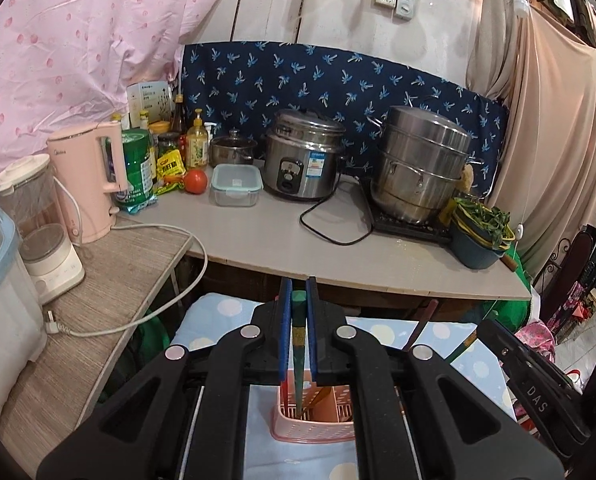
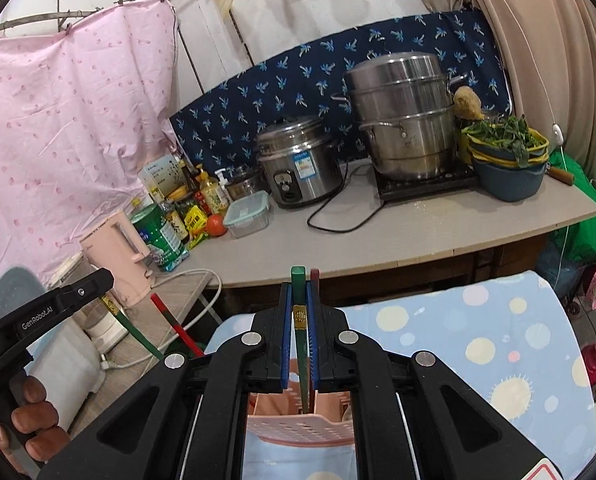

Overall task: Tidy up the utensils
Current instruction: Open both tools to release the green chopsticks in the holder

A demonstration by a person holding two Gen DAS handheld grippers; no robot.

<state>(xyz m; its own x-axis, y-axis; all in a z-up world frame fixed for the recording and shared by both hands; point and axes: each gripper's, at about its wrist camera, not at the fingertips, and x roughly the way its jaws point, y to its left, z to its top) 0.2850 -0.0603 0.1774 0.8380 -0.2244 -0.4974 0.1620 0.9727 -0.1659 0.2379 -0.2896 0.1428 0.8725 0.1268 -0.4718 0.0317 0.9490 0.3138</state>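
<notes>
Here each hand-held gripper [image 1: 298,292] [image 2: 298,296] clamps a green chopstick [image 1: 299,344] [image 2: 300,344] above the pink holder's rim [image 1: 314,429].

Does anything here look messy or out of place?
Mostly tidy. One oddity: the kettle's cord trails off the side table with its plug lying loose, unplugged. Both tongs hold chopsticks over the pink basket, nothing spilled.

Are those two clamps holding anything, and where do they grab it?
Yes. The left gripper pinches a green chopstick near its top end; the right gripper likewise grips green and red chopsticks near their tops.
</notes>
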